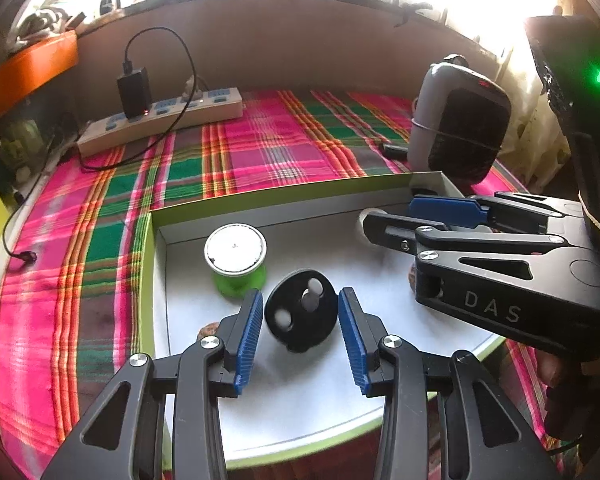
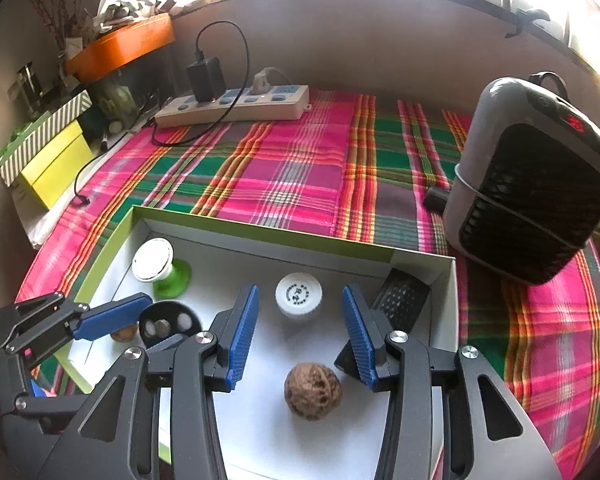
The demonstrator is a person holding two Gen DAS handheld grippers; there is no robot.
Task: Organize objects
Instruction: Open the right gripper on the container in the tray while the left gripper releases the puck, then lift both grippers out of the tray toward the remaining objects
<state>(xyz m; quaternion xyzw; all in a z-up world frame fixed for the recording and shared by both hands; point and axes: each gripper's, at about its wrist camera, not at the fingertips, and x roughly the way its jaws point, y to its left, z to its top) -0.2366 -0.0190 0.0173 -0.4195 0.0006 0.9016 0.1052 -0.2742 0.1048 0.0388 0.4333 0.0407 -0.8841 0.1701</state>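
both tongs gape: left tongs point(image 1: 300, 334) straddle the black disc point(image 1: 301, 309) untouched; right tongs point(image 2: 300, 338) flank the walnut point(image 2: 313, 391) in the box point(image 2: 260, 232).

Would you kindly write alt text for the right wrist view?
The right tongs stand open over a shallow white box, with a walnut and a white cap between their blue fingers. The left tongs enter beside a black disc.
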